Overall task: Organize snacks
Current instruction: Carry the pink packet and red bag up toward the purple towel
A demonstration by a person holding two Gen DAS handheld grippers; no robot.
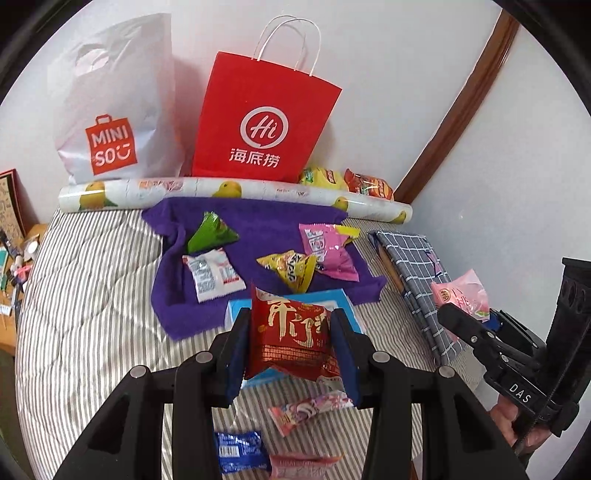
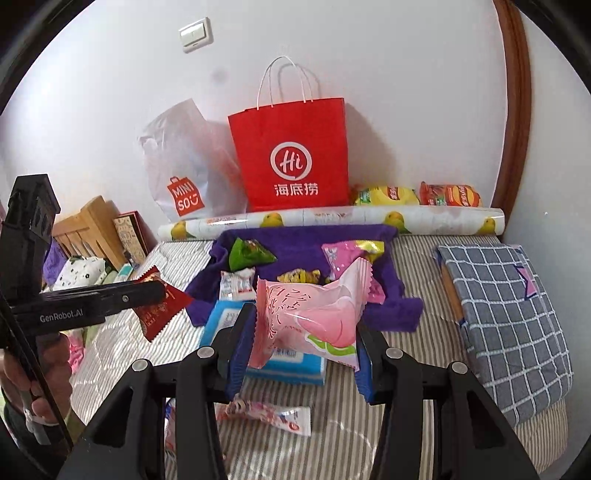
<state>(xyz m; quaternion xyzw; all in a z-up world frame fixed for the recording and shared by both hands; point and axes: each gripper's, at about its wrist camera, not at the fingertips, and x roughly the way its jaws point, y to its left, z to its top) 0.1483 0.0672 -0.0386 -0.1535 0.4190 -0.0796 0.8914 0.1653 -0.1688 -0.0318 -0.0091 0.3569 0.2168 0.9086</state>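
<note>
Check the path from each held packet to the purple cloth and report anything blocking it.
Nothing visible blocks either. The red packet in the left gripper and the pink packet in the right gripper hang above the blue box, the purple cloth just beyond.

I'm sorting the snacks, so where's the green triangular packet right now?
The green packet lies on the left part of the purple towel, just behind the white packet, in front of the rolled paper.

You are working in a home bedroom: a bed with a striped quilt (image 2: 110, 347) and a wooden headboard (image 2: 88, 229), a folded checked blanket (image 2: 506, 314), shopping bags (image 2: 295, 155) against the white wall and a light switch (image 2: 195, 35) above.
</note>
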